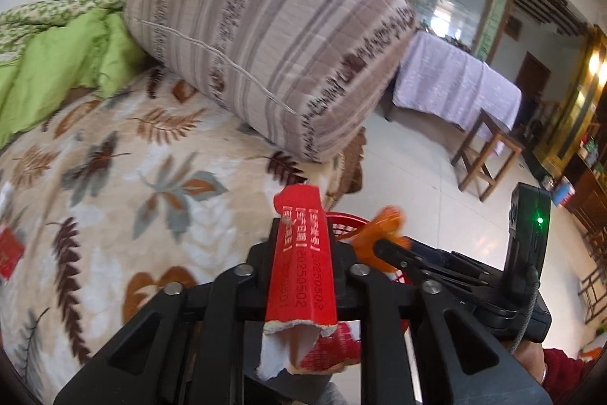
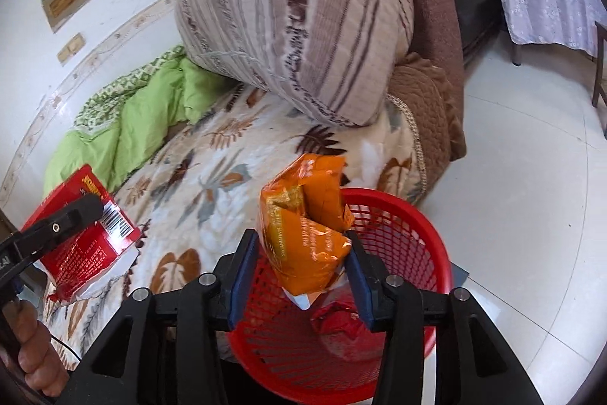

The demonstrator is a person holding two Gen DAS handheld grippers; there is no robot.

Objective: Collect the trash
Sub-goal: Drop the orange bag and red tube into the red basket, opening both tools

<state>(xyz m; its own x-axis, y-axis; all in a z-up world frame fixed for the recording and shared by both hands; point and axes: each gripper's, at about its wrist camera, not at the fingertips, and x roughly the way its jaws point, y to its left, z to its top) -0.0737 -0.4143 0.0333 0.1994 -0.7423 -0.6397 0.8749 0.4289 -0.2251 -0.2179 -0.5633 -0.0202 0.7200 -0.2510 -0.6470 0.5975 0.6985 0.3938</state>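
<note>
Your right gripper is pinching the light, crinkly orange wrapper mid-body above the red basket; your left gripper is clamping a torn, stiff red carton over the bed's near edge.

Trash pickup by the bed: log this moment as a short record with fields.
left gripper: shut on torn red carton, held over the bed edge
right gripper: shut on orange wrapper, held above the basket
red basket: on the floor beside the bed, red crumpled trash already inside
bed: leaf-print blanket, striped pillow, green quilt
leftover trash: small red packet on the blanket
</note>
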